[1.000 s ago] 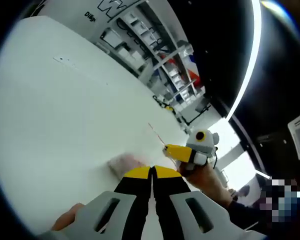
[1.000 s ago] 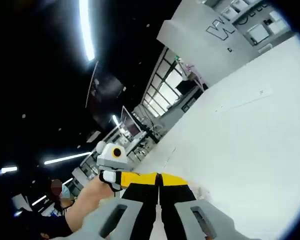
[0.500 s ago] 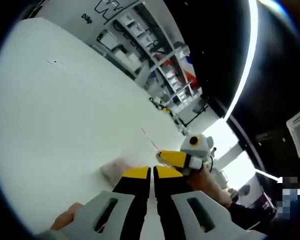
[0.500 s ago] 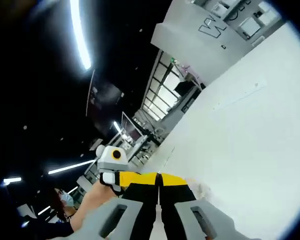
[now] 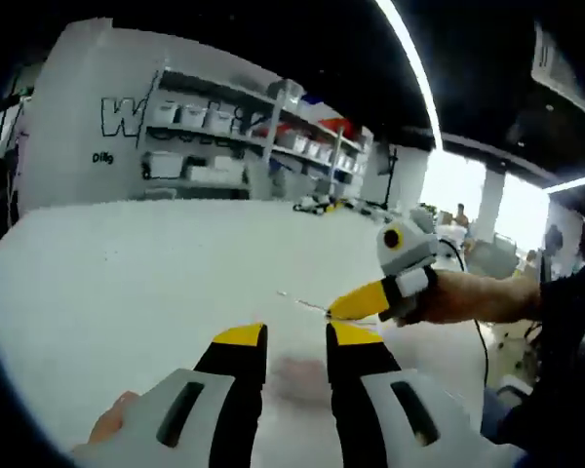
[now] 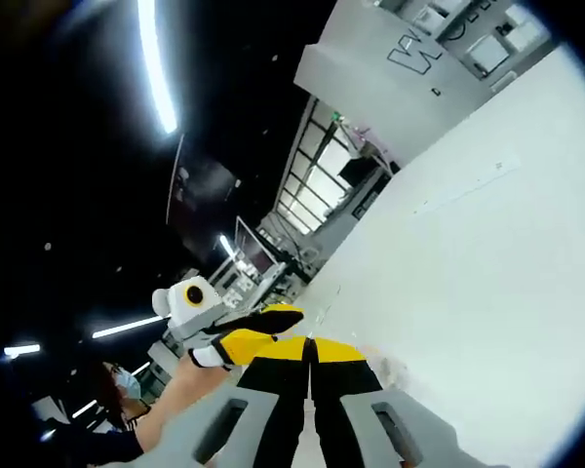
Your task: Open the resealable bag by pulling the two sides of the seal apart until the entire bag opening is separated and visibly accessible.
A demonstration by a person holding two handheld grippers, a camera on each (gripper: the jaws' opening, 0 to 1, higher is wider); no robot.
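Note:
A clear resealable bag (image 5: 297,375) shows as a faint pinkish blur low over the white table (image 5: 127,273), just beyond my left gripper (image 5: 297,336). That gripper's yellow-tipped jaws stand apart with nothing between them. The bag's thin top edge (image 5: 302,302) runs up to my right gripper (image 5: 356,304), which comes in from the right and pinches it. In the right gripper view my right gripper (image 6: 312,349) has its jaws pressed together, with a bit of crinkled bag (image 6: 385,369) beside the tips. My left gripper (image 6: 263,327) reaches in from the left with spread jaws.
A hand (image 5: 468,297) holds the right gripper. Shelves with bins (image 5: 253,146) and a grey lettered wall (image 5: 97,127) stand behind the table. The table (image 6: 487,273) stretches wide and bare to the far side. Light strips (image 6: 156,68) run along the dark ceiling.
My left gripper's jaws have opened and let go of the bag, and its view has rolled level. The right gripper stays shut on the bag's edge.

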